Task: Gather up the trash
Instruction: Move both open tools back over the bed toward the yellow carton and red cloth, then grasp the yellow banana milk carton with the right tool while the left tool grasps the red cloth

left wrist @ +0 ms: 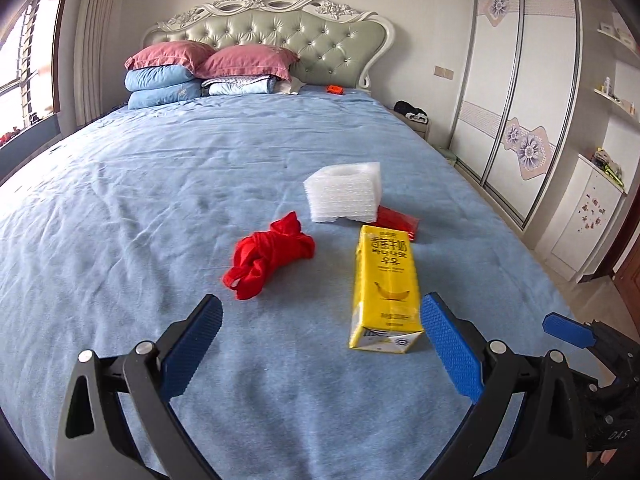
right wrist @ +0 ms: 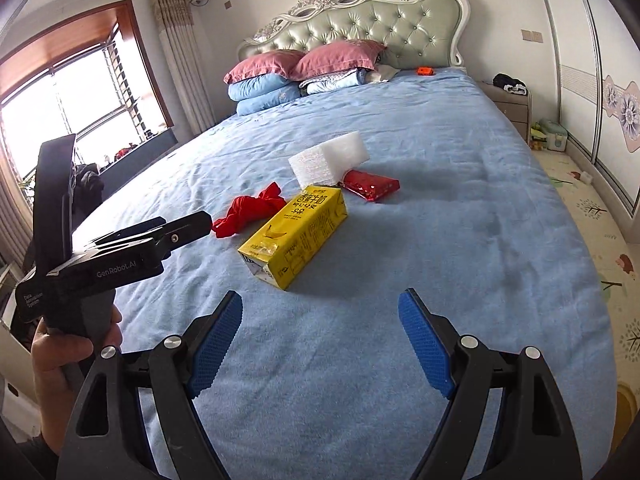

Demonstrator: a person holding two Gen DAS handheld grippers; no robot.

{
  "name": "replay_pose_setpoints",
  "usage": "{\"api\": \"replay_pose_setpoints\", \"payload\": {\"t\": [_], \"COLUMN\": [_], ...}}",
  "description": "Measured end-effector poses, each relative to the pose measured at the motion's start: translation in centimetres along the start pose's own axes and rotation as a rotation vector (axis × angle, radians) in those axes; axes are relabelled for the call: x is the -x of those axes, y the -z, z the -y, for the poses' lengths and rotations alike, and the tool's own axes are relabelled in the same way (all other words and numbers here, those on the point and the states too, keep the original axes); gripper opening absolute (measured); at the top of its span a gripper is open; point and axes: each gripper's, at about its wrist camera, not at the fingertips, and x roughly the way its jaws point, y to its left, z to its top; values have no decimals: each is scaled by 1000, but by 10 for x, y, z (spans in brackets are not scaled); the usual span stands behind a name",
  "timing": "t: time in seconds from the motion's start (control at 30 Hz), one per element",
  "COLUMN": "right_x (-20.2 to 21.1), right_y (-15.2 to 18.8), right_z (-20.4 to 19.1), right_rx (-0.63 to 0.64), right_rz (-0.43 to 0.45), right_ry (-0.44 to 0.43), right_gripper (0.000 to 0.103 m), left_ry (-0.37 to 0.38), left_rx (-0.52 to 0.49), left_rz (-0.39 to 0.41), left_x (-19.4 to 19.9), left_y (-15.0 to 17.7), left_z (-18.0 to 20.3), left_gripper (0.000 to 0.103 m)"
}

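Note:
A yellow banana milk carton (left wrist: 384, 292) lies on the blue bed; it also shows in the right wrist view (right wrist: 294, 236). Beyond it lie a crumpled red cloth (left wrist: 270, 260) (right wrist: 250, 210), a white foam block (left wrist: 344, 194) (right wrist: 328, 160) and a red foil packet (left wrist: 398, 220) (right wrist: 372, 185). My left gripper (left wrist: 322, 320) is open and empty, just short of the carton, whose near end lies by the right pad (left wrist: 450, 352). My right gripper (right wrist: 320, 320) is open and empty, a little short of the carton.
Pillows and folded quilts (left wrist: 180, 80) are stacked at the headboard, with a small orange object (left wrist: 335, 89) near them. A wardrobe (left wrist: 520, 100) stands right of the bed, a nightstand (right wrist: 510, 106) by it, a window (right wrist: 80, 100) to the left.

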Motion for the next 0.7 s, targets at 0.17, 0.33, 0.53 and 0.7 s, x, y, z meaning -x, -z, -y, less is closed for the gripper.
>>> {"api": "replay_pose_setpoints", "payload": {"t": [0.17,0.33,0.53,0.7], "right_x": [-33,-65,-103,-130], "right_y": [-11,-21,-30,-38], "right_z": [-13,-26,-47,-64], "right_rx": [-32,-74,-79,-32], "right_rz": [-18,-29,-68,-106], "right_ry": [8,23,100,165], "right_gripper": [79,79,85,85], "left_ry": [-31,-1,70,80], "left_rx": [2,2,14,74], "left_rz": [-12,-47,-75,-83], "left_x": [-17,-35,-53,-61], "left_y": [-6,-14,-24,-28], "left_z": [-35,-56,-71,-90], "left_gripper": [99,99,99,99]}}
